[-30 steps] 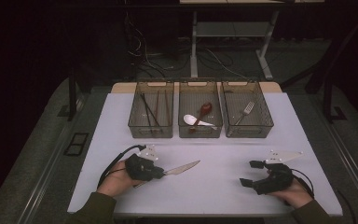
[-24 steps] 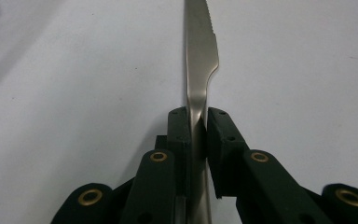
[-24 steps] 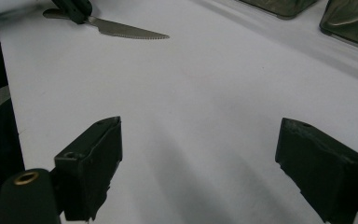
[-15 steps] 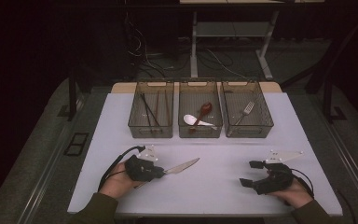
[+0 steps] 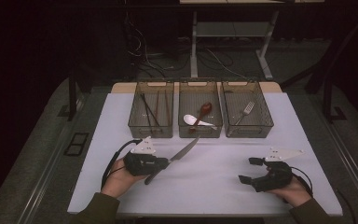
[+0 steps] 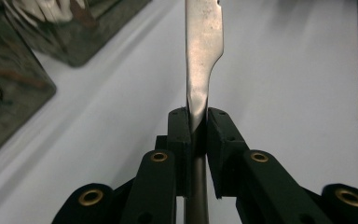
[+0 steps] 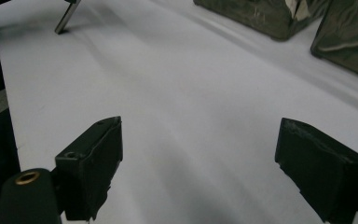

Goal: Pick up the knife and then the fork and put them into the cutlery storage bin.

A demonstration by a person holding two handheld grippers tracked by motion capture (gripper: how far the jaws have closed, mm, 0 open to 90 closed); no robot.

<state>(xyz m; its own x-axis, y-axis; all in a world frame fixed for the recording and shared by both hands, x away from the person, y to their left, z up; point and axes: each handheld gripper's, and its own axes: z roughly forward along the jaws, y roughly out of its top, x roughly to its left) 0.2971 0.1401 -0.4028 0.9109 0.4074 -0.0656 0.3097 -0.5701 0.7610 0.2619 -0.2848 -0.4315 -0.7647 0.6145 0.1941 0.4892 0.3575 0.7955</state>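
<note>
My left gripper (image 5: 164, 163) is shut on a metal table knife (image 5: 184, 150) at the near left of the white table (image 5: 214, 186). The blade points up and right toward the bins, while the handle end hangs down behind the jaws. In the left gripper view the two pads clamp the knife (image 6: 203, 60) where blade meets handle, at my left gripper (image 6: 196, 128). My right gripper (image 5: 251, 170) rests at the near right, open with nothing between its fingers. The right gripper view shows its jaws wide apart over bare table, at my right gripper (image 7: 223, 158).
Three clear bins stand in a row at the back: the left bin (image 5: 135, 122) holds chopsticks, the middle bin (image 5: 183, 130) a white spoon and a dark spoon, the right bin (image 5: 265, 125) a fork. Beyond the table is dark floor with cables and a desk frame.
The knife's blade tip has risen and swung a little toward the bins. The right gripper has stayed where it was.
</note>
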